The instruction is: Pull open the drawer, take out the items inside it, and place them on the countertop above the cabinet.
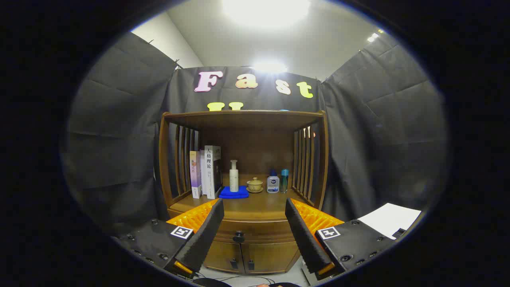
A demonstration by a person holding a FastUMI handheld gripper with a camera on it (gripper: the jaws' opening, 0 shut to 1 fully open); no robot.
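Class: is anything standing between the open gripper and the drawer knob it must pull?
Nothing visible. The gripper is open, and the drawer knob sits in clear view between its fingers, beyond the tips, below the countertop.

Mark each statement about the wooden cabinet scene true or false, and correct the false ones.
1. The drawer is pulled open. False: it is closed, its knob untouched.
2. The gripper is open, holding nothing. True.
3. The pump bottle stands on a blue cloth. True.
4. The books lie flat on the countertop. False: they stand upright beside the cabinet's left slats.
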